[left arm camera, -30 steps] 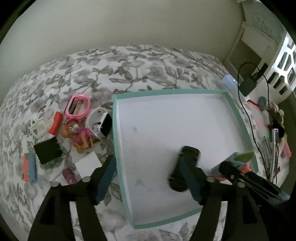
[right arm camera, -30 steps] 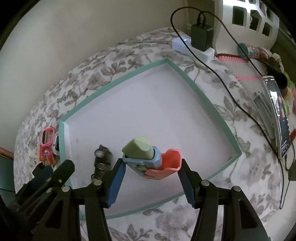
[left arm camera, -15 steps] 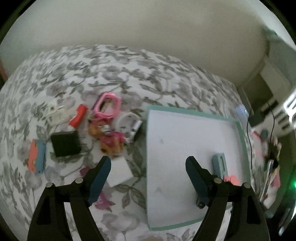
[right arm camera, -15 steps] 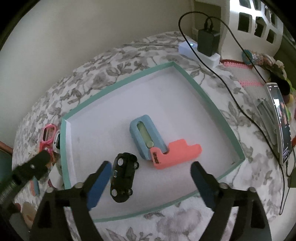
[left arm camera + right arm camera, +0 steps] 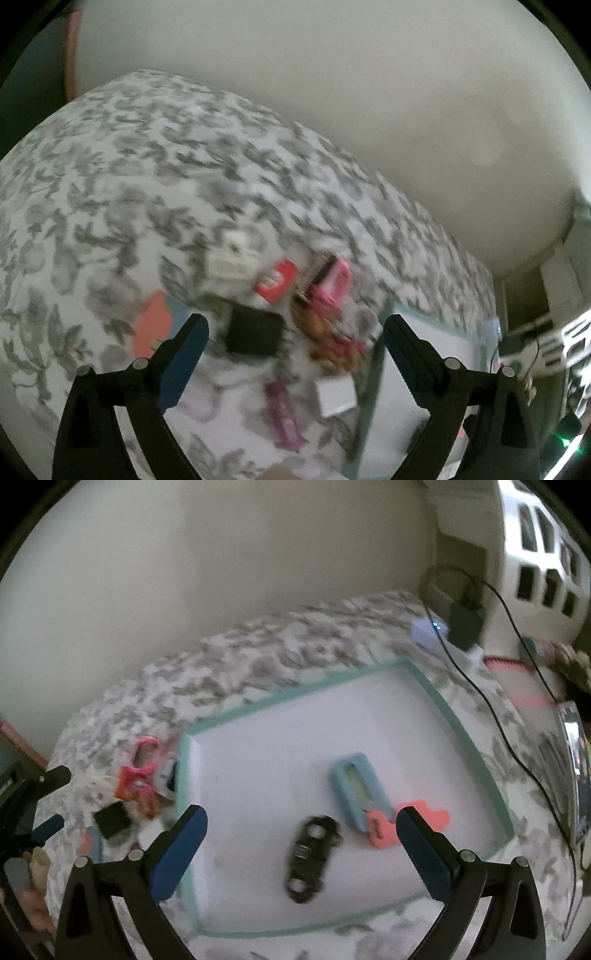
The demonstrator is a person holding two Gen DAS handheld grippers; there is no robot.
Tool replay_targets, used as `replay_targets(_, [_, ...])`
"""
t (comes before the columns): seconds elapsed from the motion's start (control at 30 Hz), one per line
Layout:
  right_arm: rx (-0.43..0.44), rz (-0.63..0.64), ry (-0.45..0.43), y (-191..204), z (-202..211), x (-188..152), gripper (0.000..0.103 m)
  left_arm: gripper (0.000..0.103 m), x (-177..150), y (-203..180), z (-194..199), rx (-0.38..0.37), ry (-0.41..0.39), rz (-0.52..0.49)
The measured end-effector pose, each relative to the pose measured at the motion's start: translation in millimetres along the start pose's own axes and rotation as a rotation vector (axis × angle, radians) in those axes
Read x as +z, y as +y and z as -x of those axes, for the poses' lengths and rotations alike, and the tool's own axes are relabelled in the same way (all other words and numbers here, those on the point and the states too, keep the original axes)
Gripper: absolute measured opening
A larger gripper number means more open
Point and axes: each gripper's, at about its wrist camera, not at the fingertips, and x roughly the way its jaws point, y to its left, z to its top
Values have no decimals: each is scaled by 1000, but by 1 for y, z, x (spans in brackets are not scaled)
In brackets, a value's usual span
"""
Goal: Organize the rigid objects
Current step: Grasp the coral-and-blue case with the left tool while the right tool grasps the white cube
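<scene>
While both jaws widen — left tool (image 5: 293, 334) empty | right tool (image 5: 301, 827) empty over black car (image 5: 312, 853), untouched

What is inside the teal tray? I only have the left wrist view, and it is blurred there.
Observer: A black toy car lies on the floor of the teal tray, clear of its walls.
Operator: Anything else in it?
Observer: A light blue piece and a coral piece, touching each other, to the right of the car.
Operator: Are the right tongs holding anything?
Observer: No. The right tongs are opening above the tray, and the pads press on nothing.
</scene>
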Motion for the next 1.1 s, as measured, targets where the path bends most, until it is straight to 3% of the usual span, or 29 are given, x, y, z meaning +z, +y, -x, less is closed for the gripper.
replay_targets(0.23, [120,214,70,83,-18,-1,103,96,15,48,3,-27,-8,96])
replay_targets(0.47, [148,371,169,142,-52,-22,102,96,16,72,-7,64,58,108])
replay_targets(0.83, [136,447,287,163,-91,-37,70,96,6,84,-42,247,196,19])
replay_targets(0.93, [133,452,308,164,-97,-40,67,95,0,83,-55,281,242,-14])
replay_targets(1.1, [100,489,303,167,-98,-44,55,81,-8,84,-71,310,295,-37])
